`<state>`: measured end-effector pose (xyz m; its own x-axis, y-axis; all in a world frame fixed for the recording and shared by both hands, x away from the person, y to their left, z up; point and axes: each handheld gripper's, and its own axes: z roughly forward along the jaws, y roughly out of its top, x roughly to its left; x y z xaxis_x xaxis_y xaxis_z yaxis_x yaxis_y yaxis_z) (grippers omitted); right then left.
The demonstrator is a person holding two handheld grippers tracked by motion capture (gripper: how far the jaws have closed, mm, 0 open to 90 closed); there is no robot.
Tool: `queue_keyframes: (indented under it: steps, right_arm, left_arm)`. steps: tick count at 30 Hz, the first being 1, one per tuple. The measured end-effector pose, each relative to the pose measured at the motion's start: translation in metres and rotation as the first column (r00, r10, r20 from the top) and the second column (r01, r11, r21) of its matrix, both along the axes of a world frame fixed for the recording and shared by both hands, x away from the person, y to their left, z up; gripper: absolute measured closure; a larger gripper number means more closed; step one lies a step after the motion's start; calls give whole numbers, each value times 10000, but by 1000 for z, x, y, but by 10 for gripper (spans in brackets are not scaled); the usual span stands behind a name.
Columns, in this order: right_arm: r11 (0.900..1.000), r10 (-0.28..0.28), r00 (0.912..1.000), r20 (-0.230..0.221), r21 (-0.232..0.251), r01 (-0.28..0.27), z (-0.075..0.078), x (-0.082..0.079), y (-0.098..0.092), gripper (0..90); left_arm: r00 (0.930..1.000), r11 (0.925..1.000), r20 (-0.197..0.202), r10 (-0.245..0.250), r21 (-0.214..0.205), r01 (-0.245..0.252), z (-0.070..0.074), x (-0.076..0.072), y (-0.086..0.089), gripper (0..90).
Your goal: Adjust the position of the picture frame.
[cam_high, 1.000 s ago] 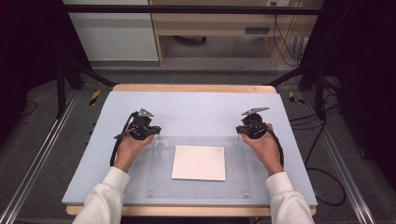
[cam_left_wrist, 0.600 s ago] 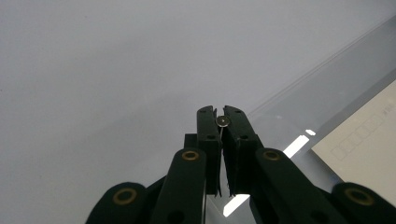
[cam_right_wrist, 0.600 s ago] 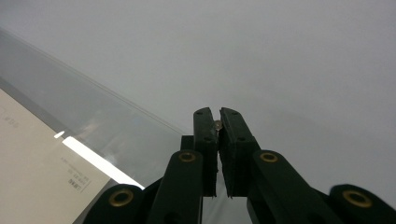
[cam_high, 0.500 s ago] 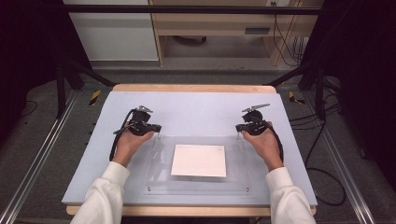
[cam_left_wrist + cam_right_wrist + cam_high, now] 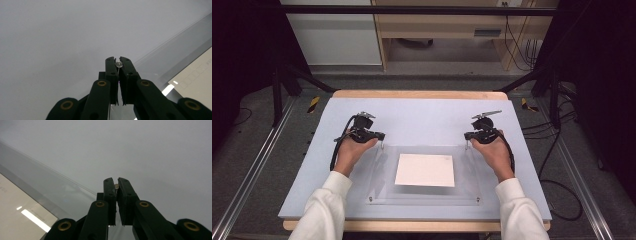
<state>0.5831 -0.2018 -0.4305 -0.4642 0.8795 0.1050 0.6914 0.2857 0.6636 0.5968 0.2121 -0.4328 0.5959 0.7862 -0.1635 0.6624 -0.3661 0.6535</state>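
Observation:
A clear acrylic plate (image 5: 467, 175) lies on the pale mat (image 5: 427, 115), over a white paper sheet (image 5: 424, 170). Small metal pegs stand at its corners. My left gripper (image 5: 381, 137) is at the plate's far left corner; in the left gripper view it (image 5: 118, 61) is shut on a small silver peg (image 5: 119, 64). My right gripper (image 5: 468, 136) is at the far right corner, shut (image 5: 116, 182) on another peg (image 5: 116, 186). The plate's edge (image 5: 172, 57) and the paper (image 5: 197, 80) run along the right of the left gripper view. In the right gripper view the plate (image 5: 50, 187) and paper (image 5: 15, 215) lie to the left.
The mat rests on a wooden tabletop (image 5: 412, 94) with metal rails (image 5: 257, 165) on both sides. Cables (image 5: 557, 200) trail over the floor at the right. A cabinet (image 5: 332, 35) and a desk (image 5: 447, 30) stand beyond the table.
Both hands have shifted slightly toward the far side of the table, grippers staying at the plate's far corners. The paper has barely moved.

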Motion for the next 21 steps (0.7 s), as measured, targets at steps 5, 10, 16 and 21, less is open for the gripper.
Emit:
queue_keyframes:
  steps: [5, 10, 16, 21]
  right_arm:
    - [10000, 19, 10000, -14, -50, -19, 0, 3, 1, 851]
    - [10000, 31, 10000, 80, -94, -30, -1, 4, 1, 848]
    - [9998, 42, 9999, 119, -169, -40, 0, 6, 1, 842]
    - [9997, 74, 9997, 212, -228, -69, 0, 6, 2, 836]
  left_arm:
    - [9999, 9997, -8, 130, -209, -130, -2, 2, 0, 850]
    - [9997, 9995, -130, 204, -243, -207, -1, 5, 0, 850]
    - [9994, 9991, -230, 276, -316, -284, -1, 7, 0, 850]
    - [9989, 9989, -295, 358, -286, -367, -1, 9, 0, 850]
